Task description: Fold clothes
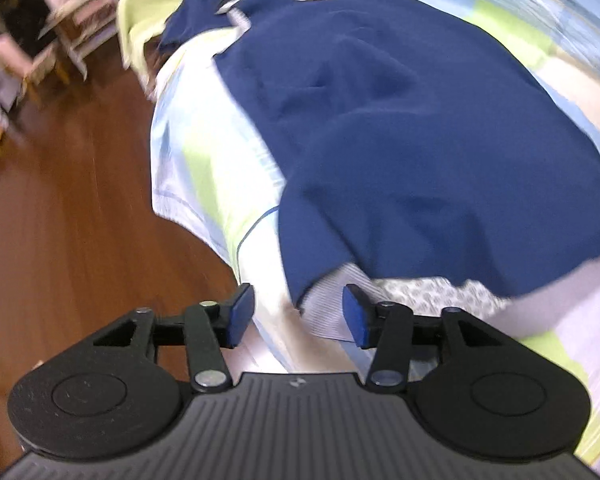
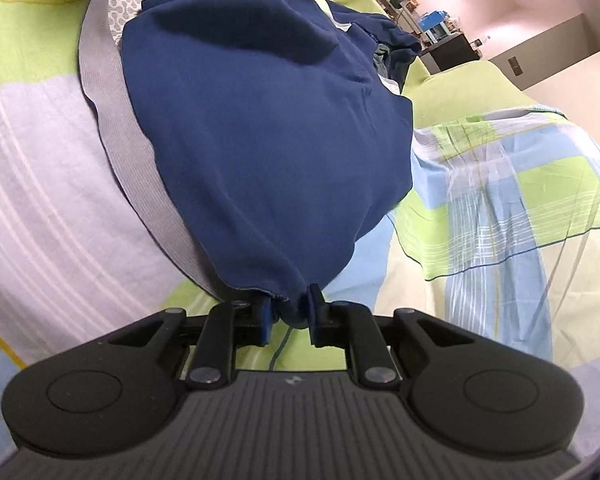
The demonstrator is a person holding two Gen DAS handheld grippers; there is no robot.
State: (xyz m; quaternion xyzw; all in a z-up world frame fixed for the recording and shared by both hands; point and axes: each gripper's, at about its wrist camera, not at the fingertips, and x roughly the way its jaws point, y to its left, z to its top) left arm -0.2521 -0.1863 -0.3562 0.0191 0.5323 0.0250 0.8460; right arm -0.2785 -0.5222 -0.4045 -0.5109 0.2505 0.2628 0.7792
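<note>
A navy blue garment lies spread over a bed, with a grey striped waistband and patterned lining showing at its near edge. My left gripper is open just short of that edge, its pads apart and nothing pressed between them. In the right wrist view the same navy garment fills the middle, its grey waistband running down the left side. My right gripper is shut on a bunched corner of the navy fabric at its near end.
The bed carries a checked sheet of green, light blue and white. A brown wooden floor lies left of the bed, with cluttered shelves beyond. A pale wall and dark furniture stand far off.
</note>
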